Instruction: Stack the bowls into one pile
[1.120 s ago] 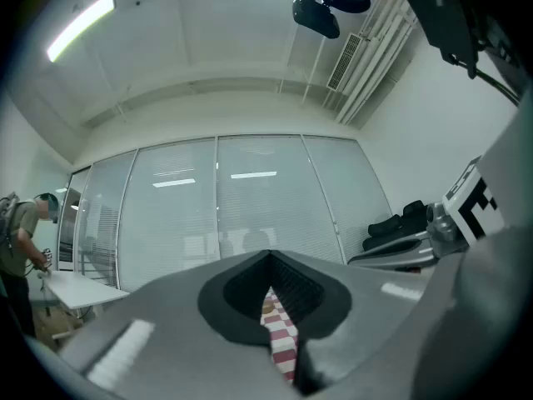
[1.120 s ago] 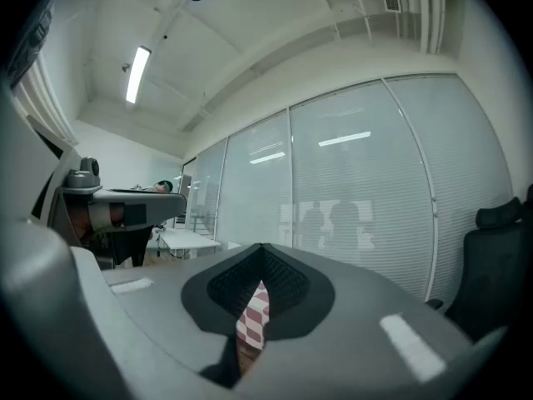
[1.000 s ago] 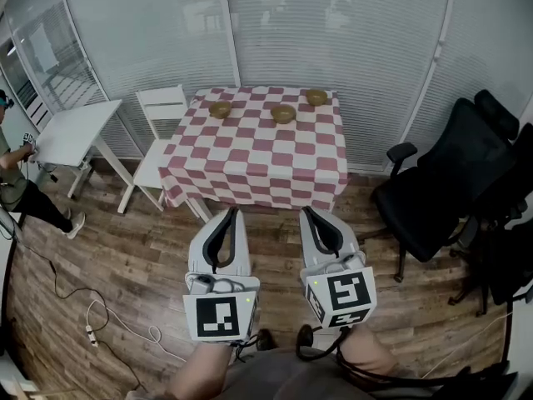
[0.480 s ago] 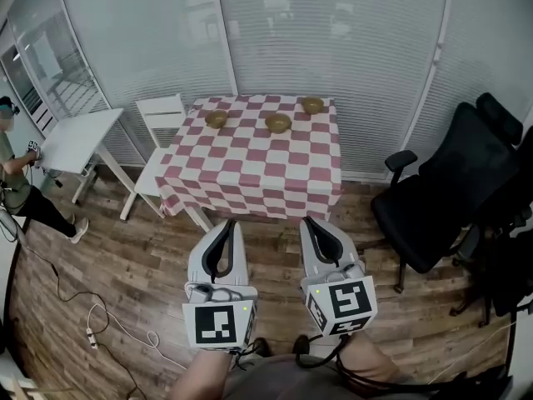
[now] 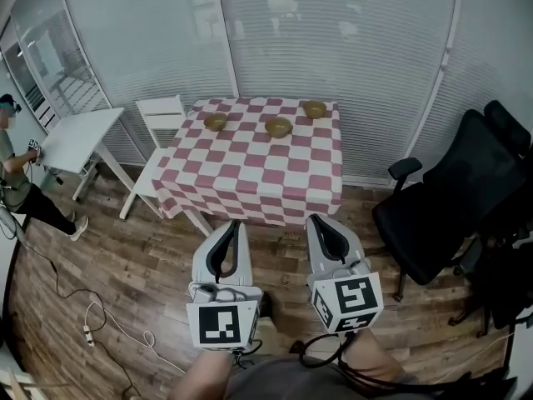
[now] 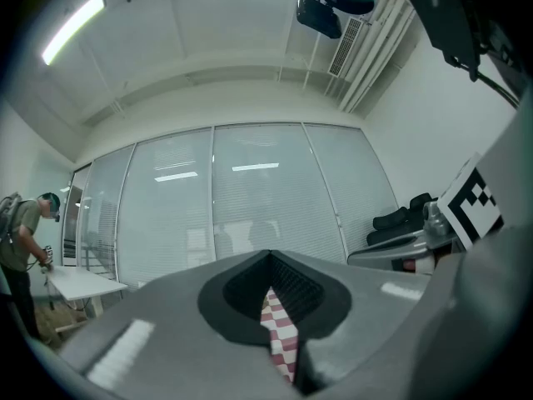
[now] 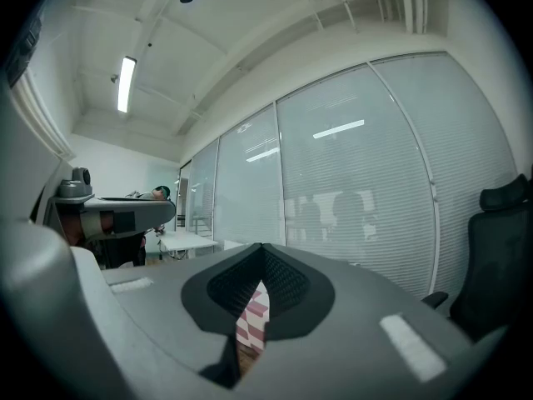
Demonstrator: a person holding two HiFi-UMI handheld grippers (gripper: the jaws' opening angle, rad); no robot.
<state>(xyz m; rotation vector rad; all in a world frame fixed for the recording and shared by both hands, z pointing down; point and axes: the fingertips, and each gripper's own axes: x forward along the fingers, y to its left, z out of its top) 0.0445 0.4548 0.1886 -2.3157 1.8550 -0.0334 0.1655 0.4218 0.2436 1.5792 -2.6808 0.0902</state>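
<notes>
Got the left claw (image 5: 231,226) pinched shut with nothing in it, tips together, just a sliver of checked cloth peeking through the slot behind them. Same deal with the right claw (image 5: 321,222): closed tight, empty. Holding both level and side by side over the wooden floor (image 5: 150,257), pointed at the bench (image 5: 250,177), just short of its near edge.

Out ahead of the claws, past the whole stretch of red-and-white checked cloth: three bowls, well apart from each other, not yet stacked.
- Left bowl (image 5: 216,122) ahead and a touch left of the left claw, near the far left corner.
- Middle bowl (image 5: 278,127) ahead, lined up with the gap between the two claws.
- Right bowl (image 5: 314,109) pretty much straight ahead of the right claw, farthest out, by the far edge.

All upright, mouths up. Round, so no real long axis on any single one. Taken as a row, though, strung left to right along the far side, crosswise to where the claws point.

Further out: white chair (image 5: 162,111) ahead-left of the left claw, tucked against the bench's left side. Small white table (image 5: 79,136) beyond that, and a person (image 5: 12,173) at the far left. Black office chair (image 5: 454,198) off to the right of the right claw. Loose cable (image 5: 100,323) on the floor, left of the left claw.
</notes>
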